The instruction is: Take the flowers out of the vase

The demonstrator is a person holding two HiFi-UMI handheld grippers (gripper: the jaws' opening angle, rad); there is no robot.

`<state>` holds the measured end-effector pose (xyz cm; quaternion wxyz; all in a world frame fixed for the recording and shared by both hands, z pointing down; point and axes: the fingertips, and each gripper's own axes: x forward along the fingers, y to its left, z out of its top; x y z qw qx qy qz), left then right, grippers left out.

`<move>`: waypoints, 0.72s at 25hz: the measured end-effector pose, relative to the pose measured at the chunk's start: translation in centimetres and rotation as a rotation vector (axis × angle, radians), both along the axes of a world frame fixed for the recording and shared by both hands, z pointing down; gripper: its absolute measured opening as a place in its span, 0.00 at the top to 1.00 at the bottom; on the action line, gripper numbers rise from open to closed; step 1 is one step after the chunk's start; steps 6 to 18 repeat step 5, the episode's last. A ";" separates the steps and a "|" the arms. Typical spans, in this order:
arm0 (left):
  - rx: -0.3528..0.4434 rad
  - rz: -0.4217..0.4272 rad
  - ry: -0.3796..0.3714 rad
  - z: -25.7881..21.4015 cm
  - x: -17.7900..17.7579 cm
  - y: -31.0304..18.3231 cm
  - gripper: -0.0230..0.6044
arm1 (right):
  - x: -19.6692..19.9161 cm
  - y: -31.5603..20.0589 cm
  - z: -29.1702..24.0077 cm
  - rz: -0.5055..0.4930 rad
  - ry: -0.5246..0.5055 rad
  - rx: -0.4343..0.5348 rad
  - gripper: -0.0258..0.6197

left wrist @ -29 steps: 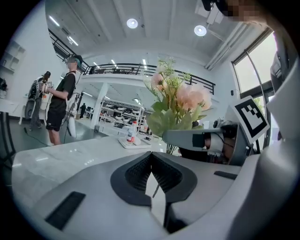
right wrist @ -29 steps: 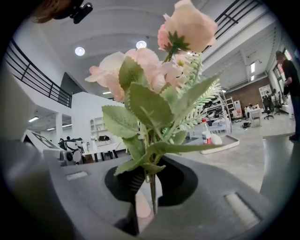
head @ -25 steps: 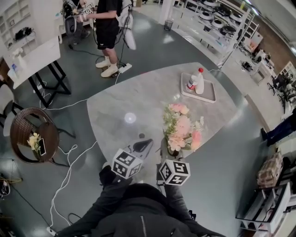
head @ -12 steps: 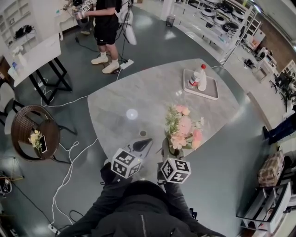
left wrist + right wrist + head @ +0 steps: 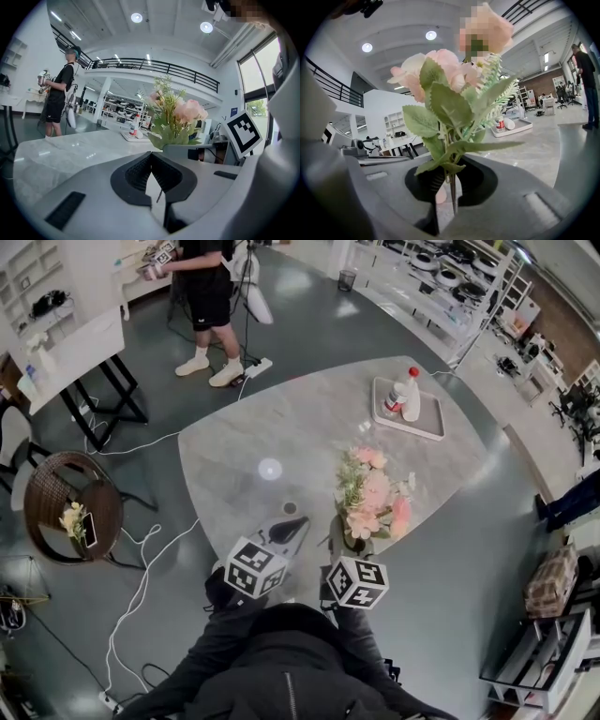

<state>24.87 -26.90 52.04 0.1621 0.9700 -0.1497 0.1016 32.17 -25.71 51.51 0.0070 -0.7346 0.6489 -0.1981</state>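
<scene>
A bunch of pink flowers (image 5: 370,495) with green leaves rises over the grey marble table (image 5: 281,427). My right gripper (image 5: 339,538) is shut on its thin stems just under the lowest leaves (image 5: 449,180). The blooms (image 5: 450,93) fill the right gripper view. No vase surrounds the stems in any view. My left gripper (image 5: 289,529) lies beside it to the left, jaws shut at the tips (image 5: 151,157), with the bunch (image 5: 178,115) to its right. A small round grey thing (image 5: 289,509) stands on the table just past the left jaws; I cannot tell what it is.
A tray (image 5: 422,427) with a red-capped white bottle (image 5: 405,395) sits at the table's far right. A person (image 5: 208,296) stands on the floor beyond the table. A round wicker stand (image 5: 56,512) and loose cables (image 5: 141,568) lie to the left.
The person beyond the table has stepped a little to the left. Both grippers and the flower bunch stay where they were.
</scene>
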 end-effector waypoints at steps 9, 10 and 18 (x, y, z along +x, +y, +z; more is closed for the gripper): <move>0.006 -0.002 0.001 -0.3 0.2 -0.1 0.96 | 0.1 -0.1 -0.3 -0.012 0.010 0.006 0.89; 0.006 -0.002 0.001 -0.3 0.2 -0.1 0.96 | 0.1 -0.1 -0.3 -0.012 0.010 0.006 0.89; 0.006 -0.002 0.001 -0.3 0.2 -0.1 0.96 | 0.1 -0.1 -0.3 -0.012 0.010 0.006 0.89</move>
